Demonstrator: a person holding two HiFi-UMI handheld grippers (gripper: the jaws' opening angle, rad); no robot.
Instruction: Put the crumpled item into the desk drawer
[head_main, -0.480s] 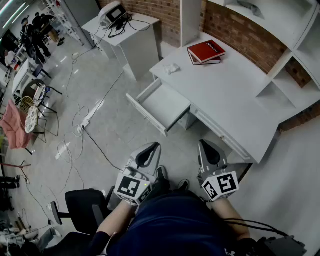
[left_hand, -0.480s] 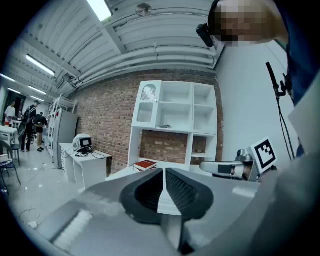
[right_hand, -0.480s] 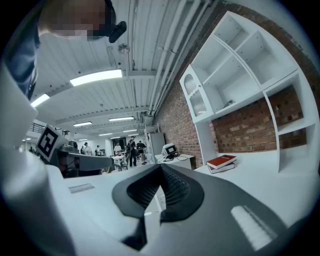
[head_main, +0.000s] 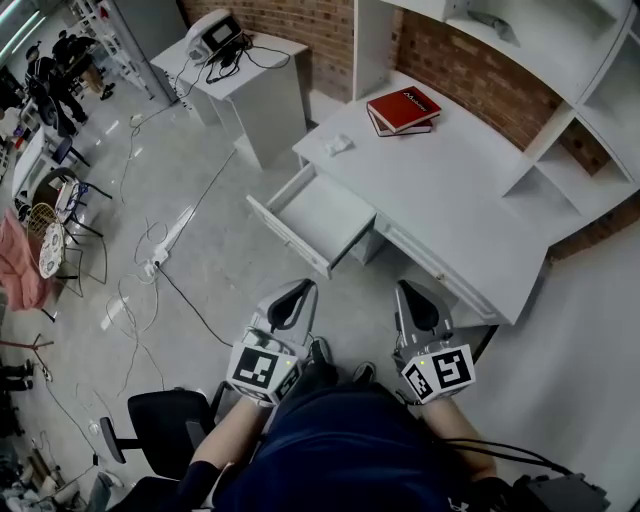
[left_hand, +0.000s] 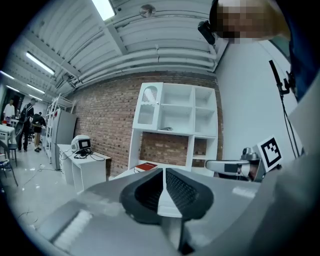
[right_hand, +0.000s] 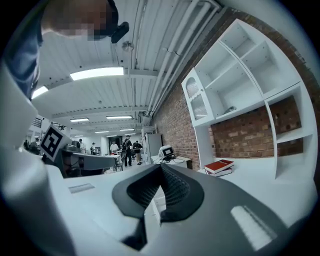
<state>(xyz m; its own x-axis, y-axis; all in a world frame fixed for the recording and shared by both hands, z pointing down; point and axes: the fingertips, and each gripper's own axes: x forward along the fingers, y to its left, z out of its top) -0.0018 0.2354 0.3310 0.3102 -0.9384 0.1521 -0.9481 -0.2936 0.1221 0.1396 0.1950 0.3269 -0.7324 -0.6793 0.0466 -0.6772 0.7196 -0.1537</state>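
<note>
White paint covers the tabletop (head_main: 450, 200) that stands ahead of both tools, which the person holds low and close to the body. The left hand-held gripper (head_main: 297, 292) and the right hand-held gripper (head_main: 409, 290) point forward side by side. Each has its jaws pressed together at the tips with nothing pinched between them, as each gripper's own view shows.

The crumpled item (head_main: 338, 144), small and pale, lies on the tabletop near its corner, well ahead of the left hand-held gripper and touched by neither tool. The desk drawer (head_main: 288, 236) is pulled out and looks bare inside. It sits between the left hand-held gripper and the crumpled item. Two red books (head_main: 403, 107) are stacked farther back on the tabletop, well beyond the right hand-held gripper.

On this evidence the task has barely begun. The open drawer spares one step, but the item has not been picked up and neither tool is near it. What remains is nearly everything:
- reaching forward and spreading one pair of jaws;
- pinching the item;
- carrying it the short way back and down over the drawer;
- letting it go inside.
</note>
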